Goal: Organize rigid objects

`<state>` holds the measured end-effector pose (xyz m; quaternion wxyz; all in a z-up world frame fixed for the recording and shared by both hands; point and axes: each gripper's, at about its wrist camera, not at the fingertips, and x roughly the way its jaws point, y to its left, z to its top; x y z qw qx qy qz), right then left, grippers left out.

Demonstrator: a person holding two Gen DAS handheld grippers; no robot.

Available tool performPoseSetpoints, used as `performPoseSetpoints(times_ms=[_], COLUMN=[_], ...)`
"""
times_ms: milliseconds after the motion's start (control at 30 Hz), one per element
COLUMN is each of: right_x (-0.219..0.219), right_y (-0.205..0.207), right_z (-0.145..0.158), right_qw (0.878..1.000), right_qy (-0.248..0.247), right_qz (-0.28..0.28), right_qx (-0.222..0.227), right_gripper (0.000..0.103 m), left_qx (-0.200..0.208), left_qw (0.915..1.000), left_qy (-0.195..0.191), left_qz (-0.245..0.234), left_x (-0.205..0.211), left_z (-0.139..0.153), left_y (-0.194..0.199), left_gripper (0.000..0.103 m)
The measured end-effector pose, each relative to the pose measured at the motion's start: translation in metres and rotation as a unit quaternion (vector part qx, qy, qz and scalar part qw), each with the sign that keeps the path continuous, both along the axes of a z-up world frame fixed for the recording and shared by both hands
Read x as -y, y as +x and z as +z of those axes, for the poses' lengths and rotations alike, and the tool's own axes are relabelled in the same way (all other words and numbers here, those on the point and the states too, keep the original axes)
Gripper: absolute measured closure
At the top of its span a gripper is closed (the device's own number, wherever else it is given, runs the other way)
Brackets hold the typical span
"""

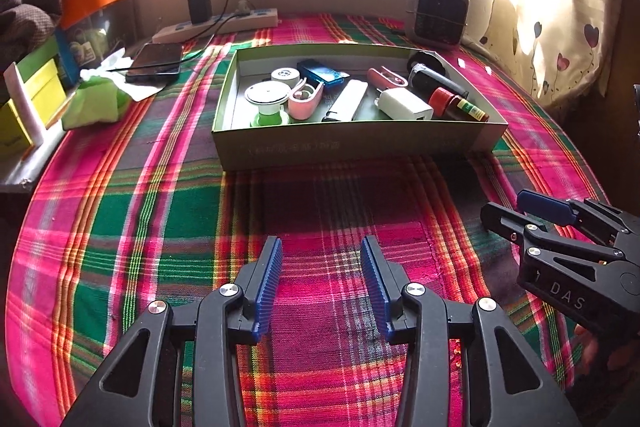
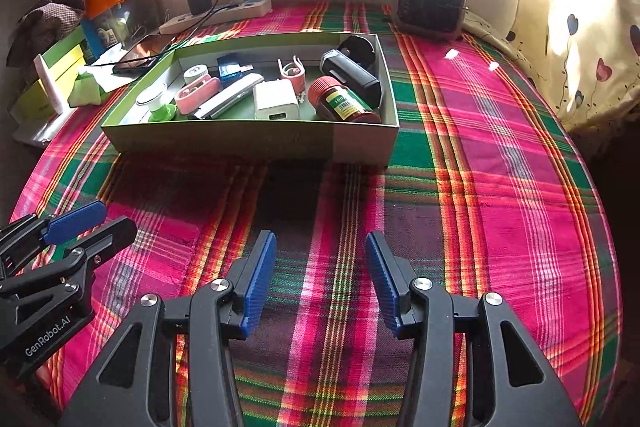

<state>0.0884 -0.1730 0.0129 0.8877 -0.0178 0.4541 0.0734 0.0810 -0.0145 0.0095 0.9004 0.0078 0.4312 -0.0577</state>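
A shallow green cardboard box (image 1: 352,147) (image 2: 240,143) sits on the plaid cloth ahead of both grippers. Several small items lie in it: a white charger (image 1: 404,105) (image 2: 276,101), a red-capped brown bottle (image 1: 456,103) (image 2: 344,101), a black cylinder (image 1: 432,79), a pink clip (image 1: 306,99), a white lighter (image 1: 346,101), a blue case (image 1: 320,73) and a green-and-white round piece (image 1: 268,103). My left gripper (image 1: 321,243) (image 2: 118,215) hovers open over bare cloth, well short of the box. Beside it, my right gripper (image 2: 321,235) (image 1: 502,205) is open too, with nothing between its fingers.
Behind the box are a power strip (image 1: 216,25) with a black adapter, a dark phone (image 1: 154,63) and a small grey heater (image 1: 436,13). At the left edge lie a green cloth (image 1: 96,101) and yellow boxes (image 1: 32,103). A heart-print curtain (image 1: 560,27) hangs at the right.
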Motion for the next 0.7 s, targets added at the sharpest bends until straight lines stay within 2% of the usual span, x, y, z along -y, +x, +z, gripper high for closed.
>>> performPoseSetpoints(times_ms=[200, 333, 433, 633, 700], right_x=[0.0, 0.005, 0.007, 0.007, 0.007], right_y=[-0.004, -0.005, -0.004, -0.004, -0.003], right_z=[-0.001, -0.002, -0.003, -0.004, -0.004], right_qw=[1.0, 1.0, 1.0, 1.0, 1.0], right_qy=[-0.012, -0.015, -0.013, -0.015, -0.014], right_qz=[-0.003, -0.017, -0.023, -0.024, -0.024], right_qx=[0.005, 0.007, 0.007, 0.007, 0.007], right_gripper=[0.053, 0.041, 0.038, 0.036, 0.035], left_qx=[0.002, 0.004, 0.003, 0.002, 0.001], left_qw=[1.0, 0.9998, 0.9998, 0.9994, 0.9995], left_qy=[0.001, -0.002, 0.007, 0.03, 0.025], left_qz=[0.007, 0.018, 0.018, 0.014, 0.019], left_x=[0.002, 0.004, 0.008, 0.016, 0.015], left_z=[-0.003, -0.003, -0.003, -0.004, -0.004], left_y=[0.0, -0.001, -0.001, 0.0, 0.0], left_gripper=[0.062, 0.059, 0.058, 0.053, 0.052])
